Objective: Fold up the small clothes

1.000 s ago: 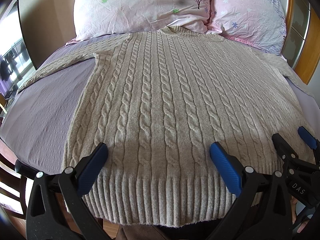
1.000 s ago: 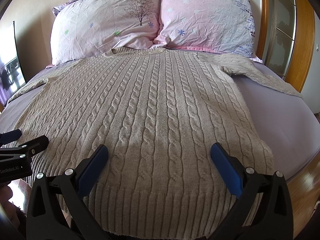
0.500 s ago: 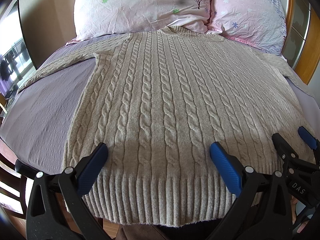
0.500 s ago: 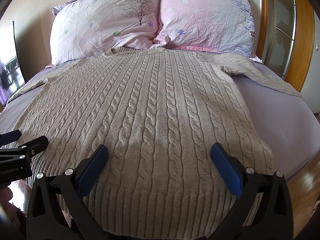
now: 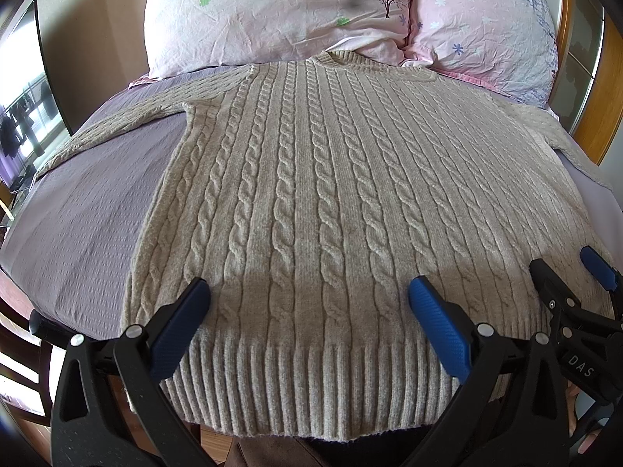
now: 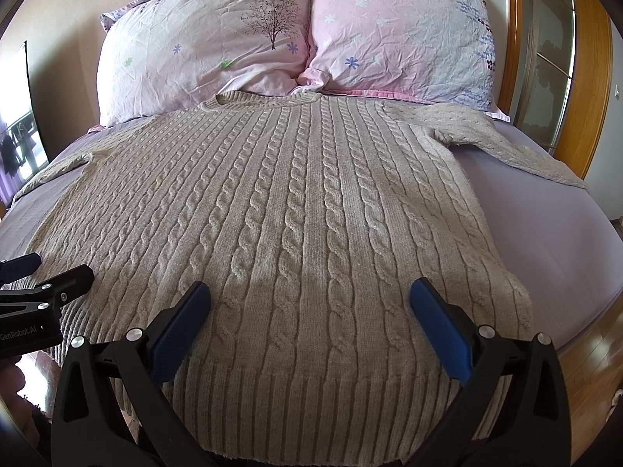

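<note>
Knit sweater (image 5: 331, 179) hem overhangs the bed (image 5: 89, 210) edge, both claws spread.

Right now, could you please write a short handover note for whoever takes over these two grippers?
Left gripper: open, holding nothing, over the sweater's hem.
Right gripper: open, holding nothing, over the hem further to the right.
Sweater: spread flat on the bed, collar at the pillows, both sleeves out sideways.
Done: garment laid out; no fold made.
Left: fold in the sleeves and sides, then fold hem toward collar.
</note>
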`<state>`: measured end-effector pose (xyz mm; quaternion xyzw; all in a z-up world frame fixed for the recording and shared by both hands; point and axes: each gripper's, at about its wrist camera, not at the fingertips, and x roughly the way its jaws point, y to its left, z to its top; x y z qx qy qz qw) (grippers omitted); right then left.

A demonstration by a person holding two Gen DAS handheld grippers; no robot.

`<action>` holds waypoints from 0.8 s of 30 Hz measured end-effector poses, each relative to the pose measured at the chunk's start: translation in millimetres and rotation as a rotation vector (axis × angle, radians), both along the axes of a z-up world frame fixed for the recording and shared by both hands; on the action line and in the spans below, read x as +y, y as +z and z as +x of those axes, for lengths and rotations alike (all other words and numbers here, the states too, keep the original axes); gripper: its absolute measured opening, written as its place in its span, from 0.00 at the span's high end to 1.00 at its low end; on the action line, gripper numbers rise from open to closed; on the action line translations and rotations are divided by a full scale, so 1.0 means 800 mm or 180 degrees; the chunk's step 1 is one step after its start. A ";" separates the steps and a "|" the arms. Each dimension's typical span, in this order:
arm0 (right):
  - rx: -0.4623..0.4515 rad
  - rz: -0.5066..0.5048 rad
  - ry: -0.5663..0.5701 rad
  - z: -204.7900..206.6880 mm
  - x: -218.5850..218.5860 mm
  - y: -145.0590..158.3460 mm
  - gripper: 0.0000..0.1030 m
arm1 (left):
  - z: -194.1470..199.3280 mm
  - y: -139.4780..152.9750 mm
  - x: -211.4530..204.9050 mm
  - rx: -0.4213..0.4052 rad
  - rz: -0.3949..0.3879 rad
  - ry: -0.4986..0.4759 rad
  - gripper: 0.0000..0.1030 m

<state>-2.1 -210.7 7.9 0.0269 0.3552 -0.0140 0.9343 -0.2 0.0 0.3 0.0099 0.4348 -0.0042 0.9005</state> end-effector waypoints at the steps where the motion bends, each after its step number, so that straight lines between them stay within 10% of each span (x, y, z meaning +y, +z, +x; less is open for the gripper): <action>1: -0.0001 0.0000 0.0000 0.000 0.000 0.000 0.01 | 0.000 0.000 0.000 0.0000 0.0000 -0.0001 0.02; 24: -0.0002 -0.0001 -0.0005 -0.002 -0.001 0.000 0.01 | 0.000 0.000 0.000 -0.0009 0.0001 -0.0002 0.02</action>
